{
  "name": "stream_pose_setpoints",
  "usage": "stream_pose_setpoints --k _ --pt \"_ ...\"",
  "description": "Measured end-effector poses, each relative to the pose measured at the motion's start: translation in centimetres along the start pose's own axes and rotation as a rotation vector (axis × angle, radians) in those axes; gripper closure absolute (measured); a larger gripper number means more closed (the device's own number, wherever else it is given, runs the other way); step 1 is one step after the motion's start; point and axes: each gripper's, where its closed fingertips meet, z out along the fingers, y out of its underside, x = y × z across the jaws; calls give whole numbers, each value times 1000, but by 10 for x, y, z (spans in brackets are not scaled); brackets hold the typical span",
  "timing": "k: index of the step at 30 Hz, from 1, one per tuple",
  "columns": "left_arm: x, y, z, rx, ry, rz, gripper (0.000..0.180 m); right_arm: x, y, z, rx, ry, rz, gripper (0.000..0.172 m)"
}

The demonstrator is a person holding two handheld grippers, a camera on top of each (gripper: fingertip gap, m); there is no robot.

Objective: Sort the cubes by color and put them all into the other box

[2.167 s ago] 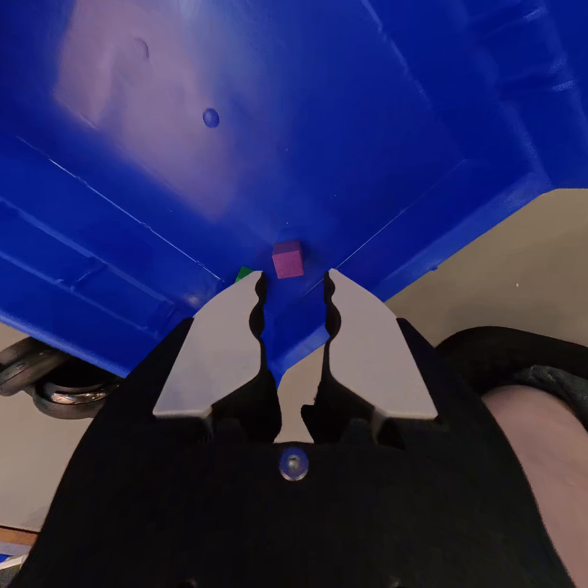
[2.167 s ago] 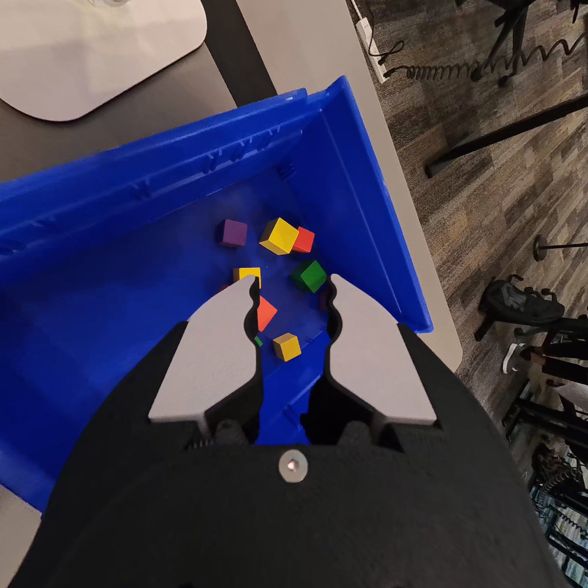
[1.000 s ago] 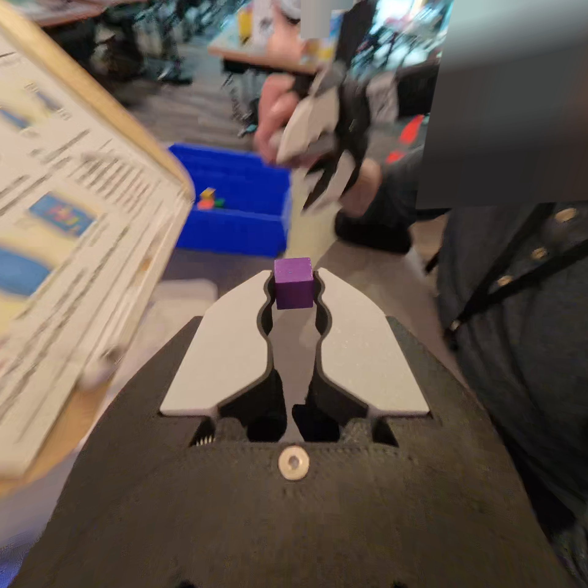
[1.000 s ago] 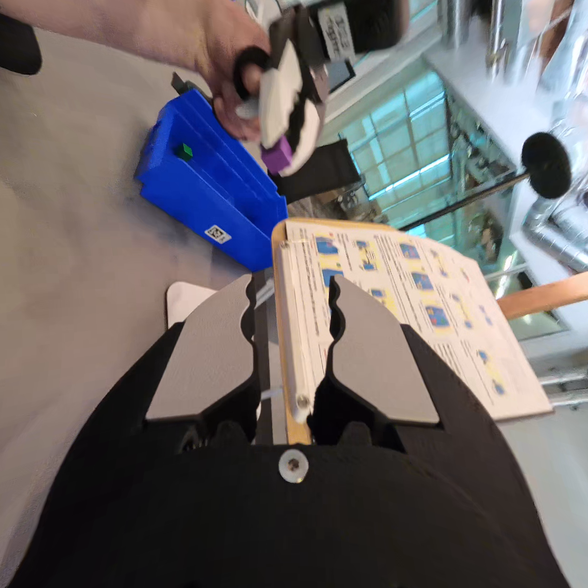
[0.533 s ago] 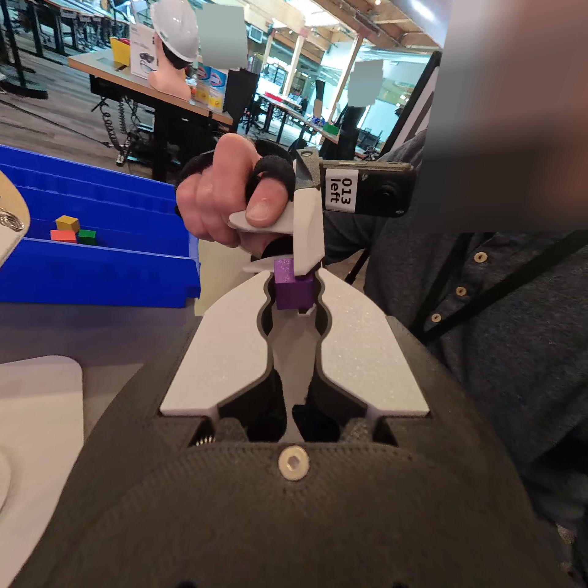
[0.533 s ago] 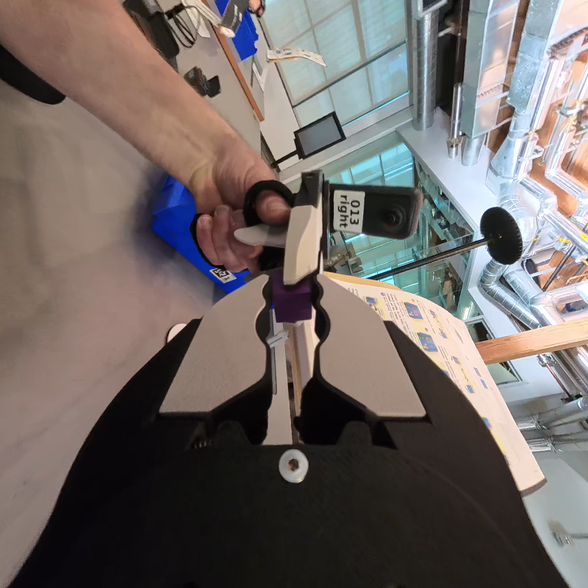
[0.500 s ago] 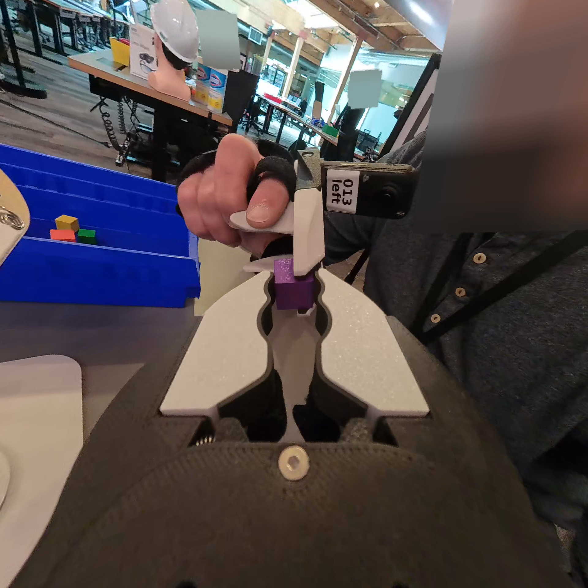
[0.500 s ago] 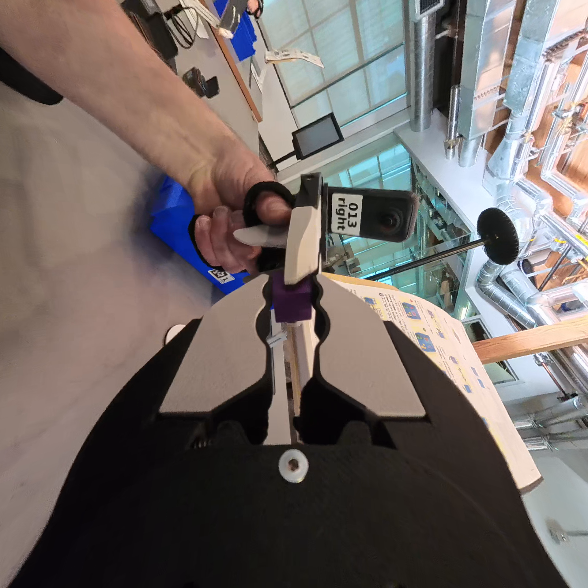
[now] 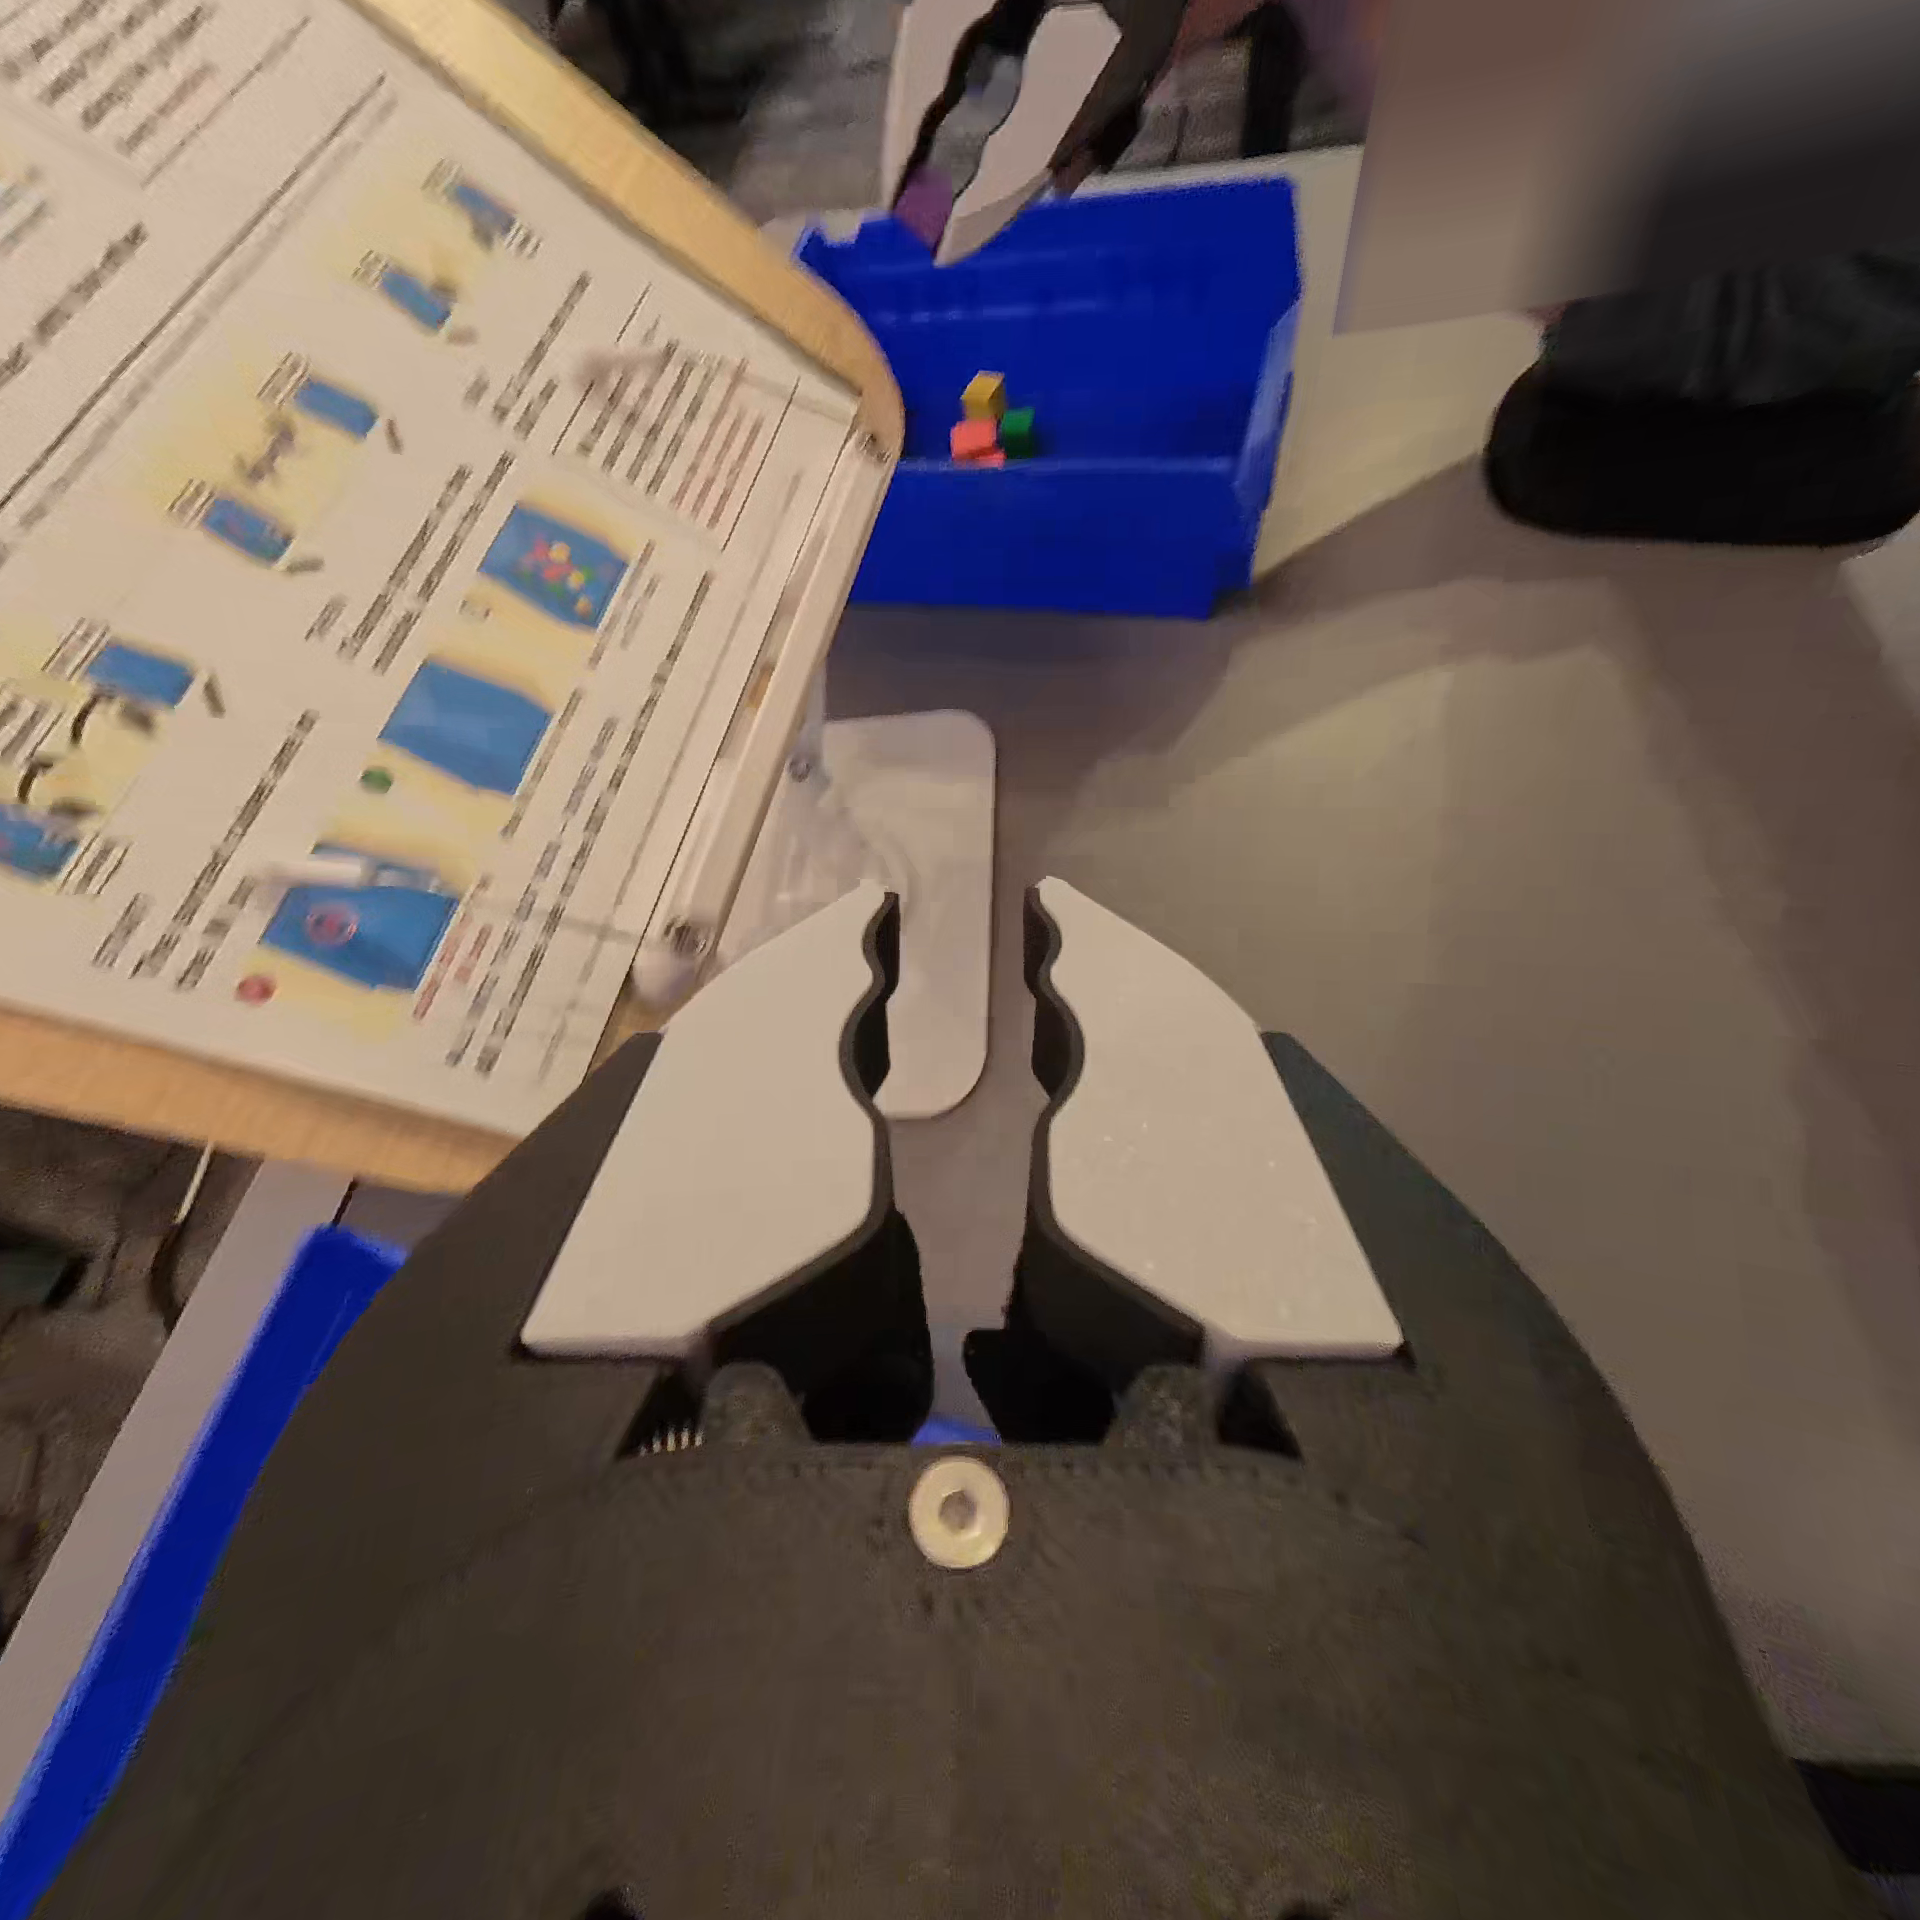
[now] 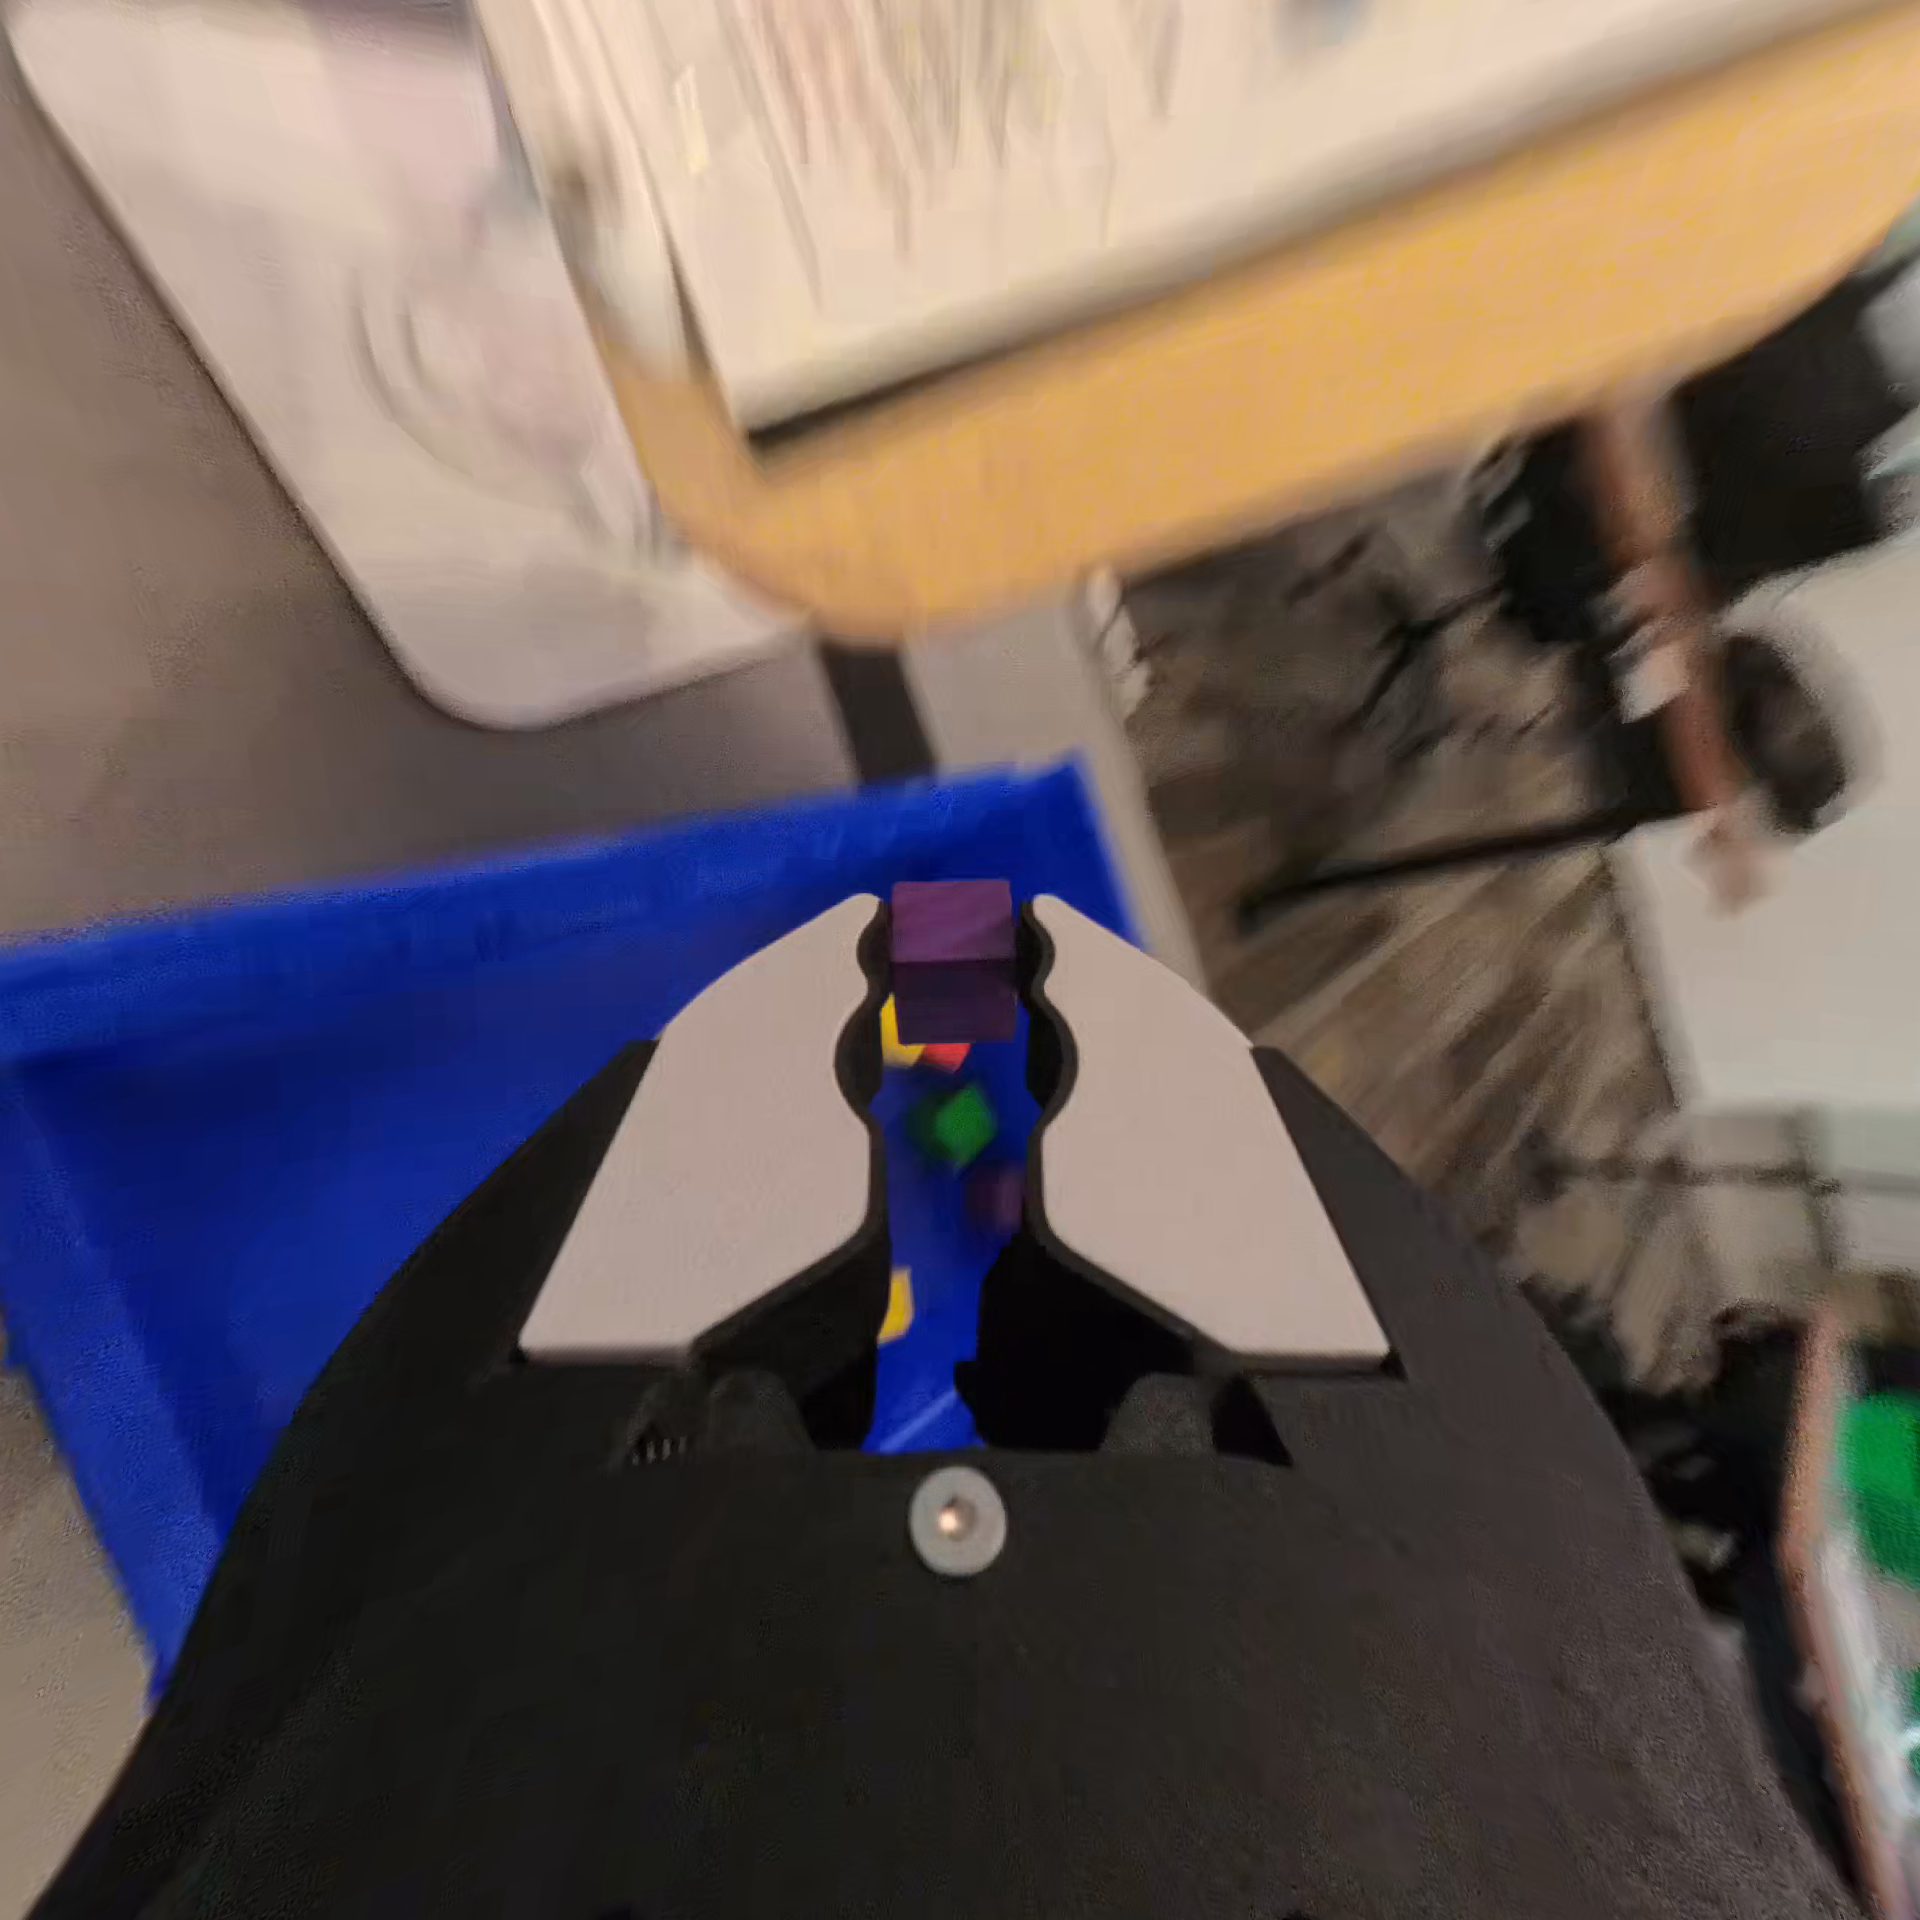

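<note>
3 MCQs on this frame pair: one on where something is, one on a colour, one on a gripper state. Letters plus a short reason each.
1. Where does the right gripper hang?
A. Over the blue box holding loose cubes
B. Over the white pad
C. Over the floor

2. What colour is the cube between the right gripper's fingers?
A. Green
B. Purple
C. Yellow

3. What state is the left gripper in?
A. Clamped on a red cube
B. Clamped on the instruction board
C. Fingers apart, nothing between them

Answers:
1. A: the blue box with a green cube and other loose cubes shows right behind its fingers.
2. B: the purple cube sits at the fingertips, both pads against its sides.
3. C: only the white pad and the table show through the gap.
</note>
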Motion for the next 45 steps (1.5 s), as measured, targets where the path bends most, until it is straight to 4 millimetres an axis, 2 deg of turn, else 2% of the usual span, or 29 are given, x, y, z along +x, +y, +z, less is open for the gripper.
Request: stream_pose_setpoints --k 2,3,6,7,9,11,15,20,22,24,34,45 --pt "-9 19 -4 -92 -35 -18 152 4 48 17 -152 -19 47 149" --pt "-13 30 -5 -145 -51 -20 152 -2 67 25 -216 -73 87 148" --pt "-24 66 -9 -313 -92 -41 148 -18 105 42 -354 -167 159 148" --pt "-28 75 -11 -352 -108 -52 147 -19 116 46 -401 -170 171 144" --pt "-35 90 -17 -410 -131 -71 146 -8 125 53 -411 -105 188 133" --pt "-43 105 -24 -471 -171 -82 145 -5 125 52 -407 -89 196 128" --pt "-51 138 -42 -602 -207 -153 142 8 112 42 -346 -37 205 131" --pt "-49 206 -76 -864 -209 -317 137 5 105 42 -349 -33 160 134" --pt "-55 233 -89 -956 -246 -378 136 2 100 45 -339 -40 148 135" --pt "-55 253 -95 -1033 -250 -405 137 1 93 47 -314 -44 141 136" --pt "-51 317 -103 -1231 -190 -518 145 -4 84 48 -277 -67 138 138" --pt "-48 343 -107 -1398 -209 -547 143 -9 73 51 -244 -82 117 140"
